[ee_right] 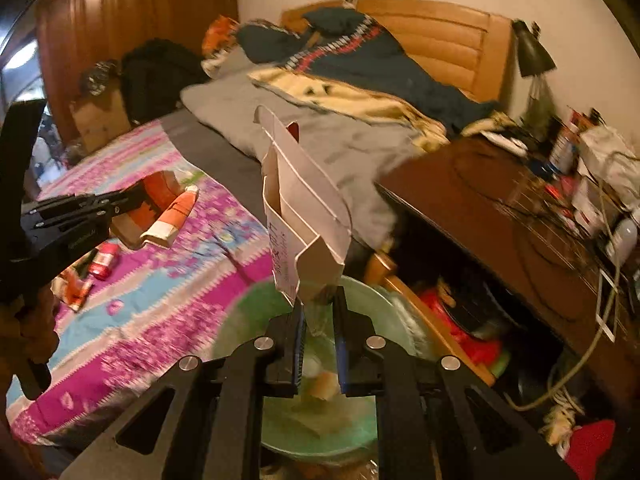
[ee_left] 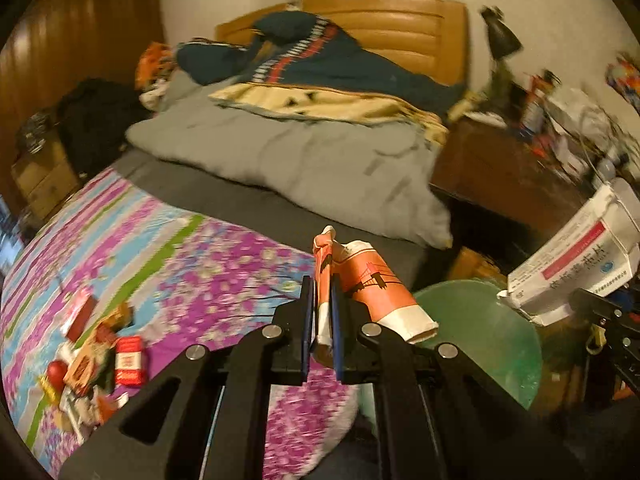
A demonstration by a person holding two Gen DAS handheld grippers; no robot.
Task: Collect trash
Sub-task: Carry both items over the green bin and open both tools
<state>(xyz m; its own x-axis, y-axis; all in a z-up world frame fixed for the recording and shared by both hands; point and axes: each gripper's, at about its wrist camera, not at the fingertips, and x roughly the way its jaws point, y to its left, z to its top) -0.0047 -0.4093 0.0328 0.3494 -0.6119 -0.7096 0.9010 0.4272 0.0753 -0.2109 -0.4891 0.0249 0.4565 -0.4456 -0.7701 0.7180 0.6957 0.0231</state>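
While both loads hang over the green bin [ee_right: 360,300] for dropping | my left gripper [ee_left: 322,316] pinches the crumpled orange packet [ee_left: 368,284] | my right gripper [ee_right: 320,320] pinches the white carton [ee_right: 304,216]

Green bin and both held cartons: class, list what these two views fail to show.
- Green bin: contents, blurred and behind the right gripper.
- White carton: print unreadable through blur.
- Orange carton: lower end behind the left gripper.
- Wrapper pile: labels too small.

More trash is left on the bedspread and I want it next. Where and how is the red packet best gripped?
Judging by its pose, the red packet lies flat on the bedspread beside other wrappers, so come from above and pinch across its narrow width, on the side clear of them.
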